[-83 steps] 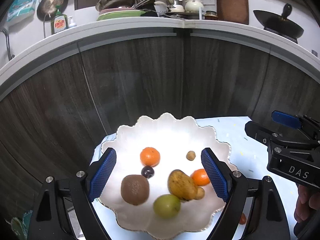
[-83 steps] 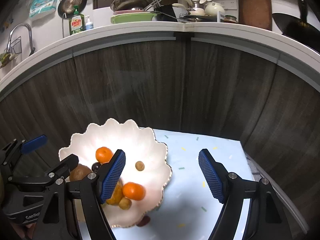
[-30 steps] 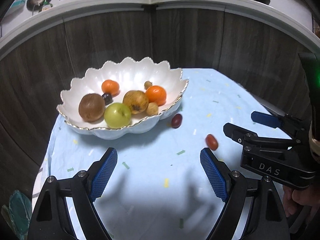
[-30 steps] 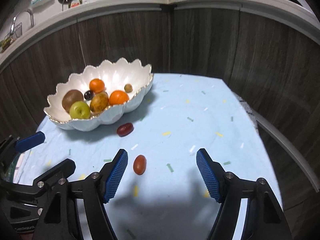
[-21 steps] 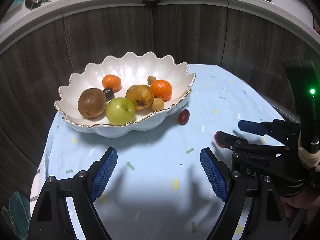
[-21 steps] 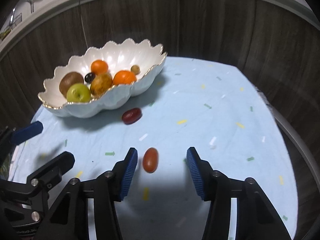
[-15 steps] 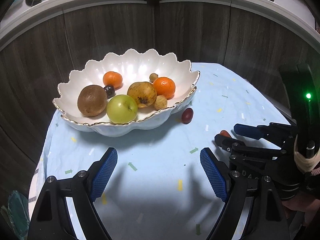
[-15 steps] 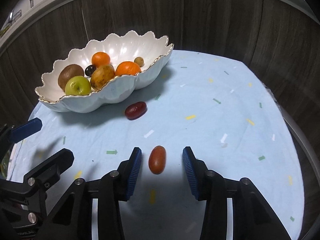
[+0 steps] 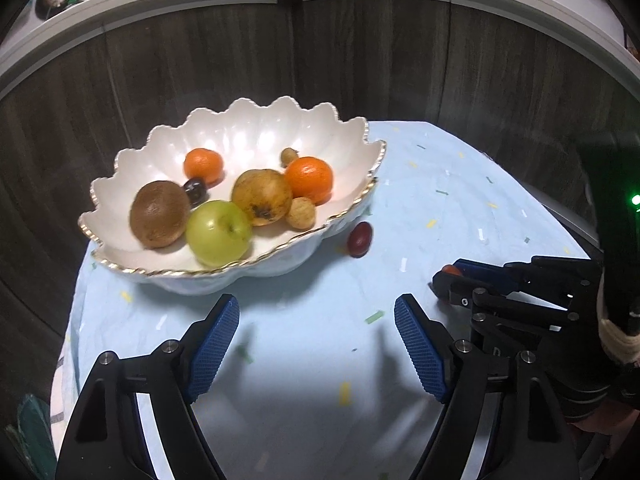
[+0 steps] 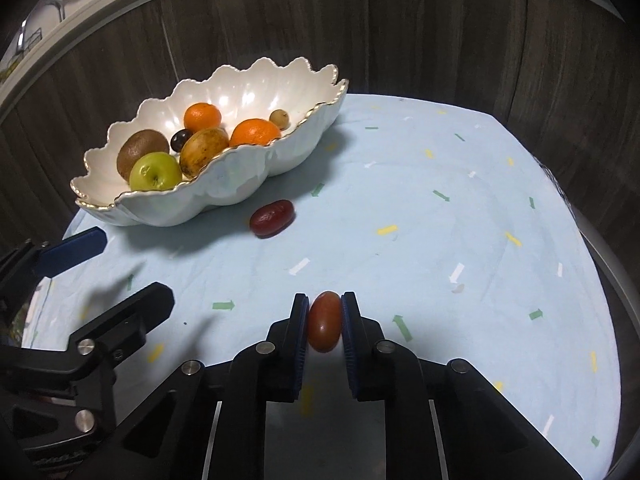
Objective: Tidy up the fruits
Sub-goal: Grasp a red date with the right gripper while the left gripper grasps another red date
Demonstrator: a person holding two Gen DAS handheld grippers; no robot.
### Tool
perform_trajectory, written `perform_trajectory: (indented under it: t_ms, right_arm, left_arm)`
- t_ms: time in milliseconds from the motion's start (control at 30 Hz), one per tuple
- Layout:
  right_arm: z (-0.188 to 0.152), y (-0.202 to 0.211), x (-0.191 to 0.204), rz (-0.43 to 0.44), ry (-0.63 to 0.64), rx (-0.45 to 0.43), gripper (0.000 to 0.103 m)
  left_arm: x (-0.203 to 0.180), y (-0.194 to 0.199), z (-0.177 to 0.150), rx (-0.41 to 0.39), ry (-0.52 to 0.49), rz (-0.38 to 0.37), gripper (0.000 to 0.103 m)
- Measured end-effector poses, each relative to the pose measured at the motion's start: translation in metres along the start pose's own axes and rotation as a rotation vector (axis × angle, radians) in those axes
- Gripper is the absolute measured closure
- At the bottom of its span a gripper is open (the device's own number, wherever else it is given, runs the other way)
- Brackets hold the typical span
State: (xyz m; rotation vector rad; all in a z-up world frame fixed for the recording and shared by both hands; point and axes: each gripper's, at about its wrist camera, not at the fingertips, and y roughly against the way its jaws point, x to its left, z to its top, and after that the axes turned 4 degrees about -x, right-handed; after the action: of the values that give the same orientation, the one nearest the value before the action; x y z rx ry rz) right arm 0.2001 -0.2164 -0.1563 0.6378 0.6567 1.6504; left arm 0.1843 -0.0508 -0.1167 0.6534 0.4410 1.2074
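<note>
Both grippers have dropped toward the blue cloth (image 10: 460, 184) since a moment ago, and the right one, wide apart then, has come together on a fruit.

Farthest left, the scalloped white bowl (image 9: 248, 136) sits on the cloth with its load: a kiwi (image 9: 159, 214), a green apple (image 9: 218, 233), a dark grape (image 9: 195, 191), a small orange (image 9: 203, 165), a spotted yellow-brown fruit (image 9: 262, 197), a bigger orange (image 9: 309, 180) and two small tan nuts (image 9: 302, 213), one against the big orange and one behind it.

The left gripper (image 9: 316, 344) hangs over bare cloth in front of the bowl. Its blue pads are well apart with nothing between them, and the jaws are easing closed.

Just off the bowl's right end lies a dark red date (image 10: 272, 218), loose on the cloth, its long axis running crosswise and tilted slightly up to the right in the right wrist view.

Right of that, nearer the table's front edge, the right gripper (image 10: 325, 326) is clamped on a red tomato (image 10: 324, 327). This oval fruit rests on the cloth, a pad pressed on each long flank. Its long axis runs along the fingers, one end pointing away toward the table's far side and the other back between the jaws. From the left wrist view only its tip shows past the right gripper's fingers (image 9: 480, 272).
</note>
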Motion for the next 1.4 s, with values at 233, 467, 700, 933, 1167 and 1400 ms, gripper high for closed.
perform_trajectory:
  t_ms: [233, 467, 700, 933, 1167, 1400]
  right_arm:
    - [0.010, 0.012, -0.032, -0.034, -0.065, -0.024, 0.086]
    - [0.019, 0.016, -0.060, -0.056, -0.126, -0.041, 0.086]
    - [0.020, 0.013, -0.069, -0.031, -0.166, -0.046, 0.085]
    - [0.022, 0.013, -0.078, -0.027, -0.177, -0.065, 0.085]
    - [0.024, 0.014, -0.090, -0.027, -0.199, -0.075, 0.085]
    - [0.021, 0.013, -0.099, -0.014, -0.232, -0.076, 0.085]
  left_arm:
    - [-0.025, -0.019, 0.012, 0.021, -0.005, -0.033, 0.032]
    - [-0.041, -0.046, 0.019, 0.076, 0.016, 0.002, 0.048]
    - [-0.040, -0.058, 0.025, 0.071, 0.102, 0.073, 0.049]
    - [-0.041, -0.068, 0.034, 0.074, 0.170, 0.138, 0.049]
    - [-0.040, -0.078, 0.039, 0.087, 0.264, 0.219, 0.051]
    - [-0.042, -0.093, 0.047, 0.115, 0.330, 0.284, 0.058]
